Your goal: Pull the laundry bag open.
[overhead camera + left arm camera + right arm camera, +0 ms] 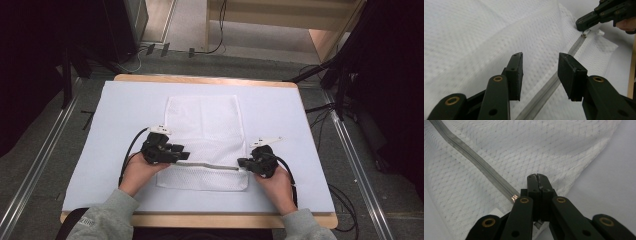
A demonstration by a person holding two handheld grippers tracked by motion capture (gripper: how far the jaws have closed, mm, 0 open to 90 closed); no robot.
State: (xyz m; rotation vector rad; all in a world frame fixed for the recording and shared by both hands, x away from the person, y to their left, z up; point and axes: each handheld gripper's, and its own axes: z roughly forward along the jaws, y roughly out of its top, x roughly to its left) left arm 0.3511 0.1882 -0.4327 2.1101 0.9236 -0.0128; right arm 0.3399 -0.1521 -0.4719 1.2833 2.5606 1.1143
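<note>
A white mesh bag [202, 125] lies flat in the middle of the table, with a grey zipper [210, 165] running across its near part. My left gripper [185, 155] hovers at the zipper's left stretch. Its jaws [540, 72] stand open with nothing between them, and the zipper [544, 92] passes below. My right gripper [241, 162] is at the zipper's right end and shut on the bag's fabric there [539, 178]. The zipper [474, 160] ends in a copper stop just left of those jaws. The left gripper view also shows the right gripper [580, 25] at that end.
A pale sheet [125, 110] covers the wooden table, whose front edge [200, 220] runs near the person's sleeves. Cables lie on the floor to the right [345, 200] and behind the table [150, 50].
</note>
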